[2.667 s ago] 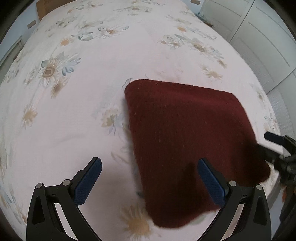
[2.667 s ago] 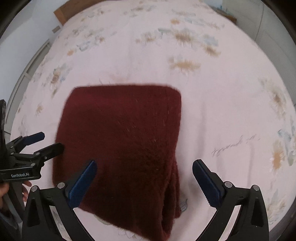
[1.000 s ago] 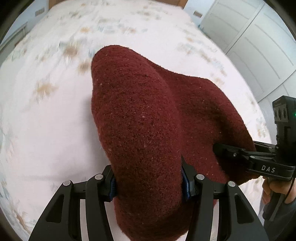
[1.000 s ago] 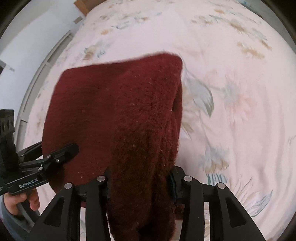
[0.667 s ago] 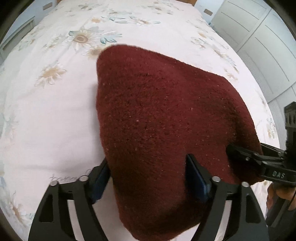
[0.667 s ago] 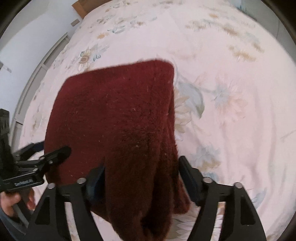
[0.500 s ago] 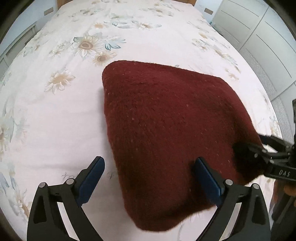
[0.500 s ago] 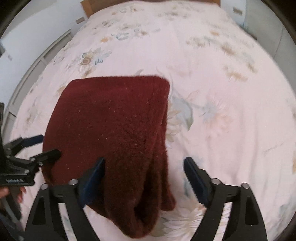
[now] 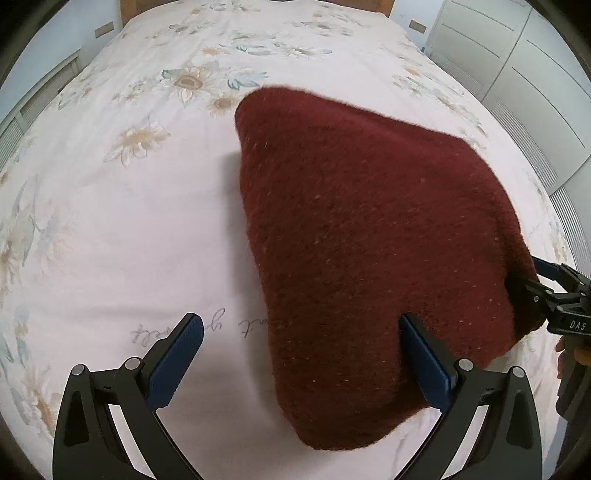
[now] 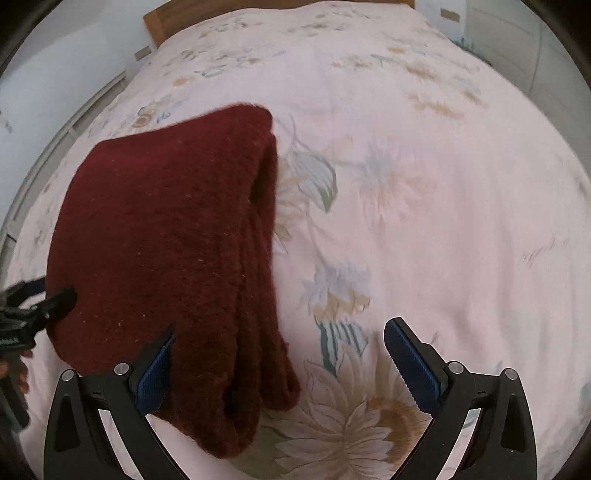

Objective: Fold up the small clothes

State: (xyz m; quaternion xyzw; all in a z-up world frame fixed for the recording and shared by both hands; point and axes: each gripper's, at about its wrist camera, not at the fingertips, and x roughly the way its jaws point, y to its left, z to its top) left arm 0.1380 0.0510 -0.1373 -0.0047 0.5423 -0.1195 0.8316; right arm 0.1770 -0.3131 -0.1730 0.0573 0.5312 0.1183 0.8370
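Across both views spreads the bed [image 9: 110, 229], its pale sheet printed with daisies and leaves, a wooden headboard [image 10: 162, 18] at the far end and white cupboard doors [image 9: 517, 74] along one side. On the sheet lies the dark red knitted garment [image 9: 369, 240], folded into a thick, roughly square pad; the right wrist view shows its stacked layers along the edge that faces the open sheet [image 10: 258, 295].

Both grippers point steeply down over the near edge of the garment. The left gripper [image 9: 301, 358] has its jaws opening, spread wide: one blue pad [image 9: 177, 358] stands over bare sheet, the other [image 9: 424, 362] over the knit, and the garment's near left corner lies between them unpinched. The right gripper [image 10: 279, 369] is likewise opening, spread wide; its left pad [image 10: 155, 373] sits at the garment's top surface, its right pad [image 10: 410, 365] over a printed flower, and the layered edge lies between them, free.

In the left wrist view the right gripper's fingertips [image 9: 546, 280] show at the garment's far side, with part of a hand [image 9: 576, 354] below them.
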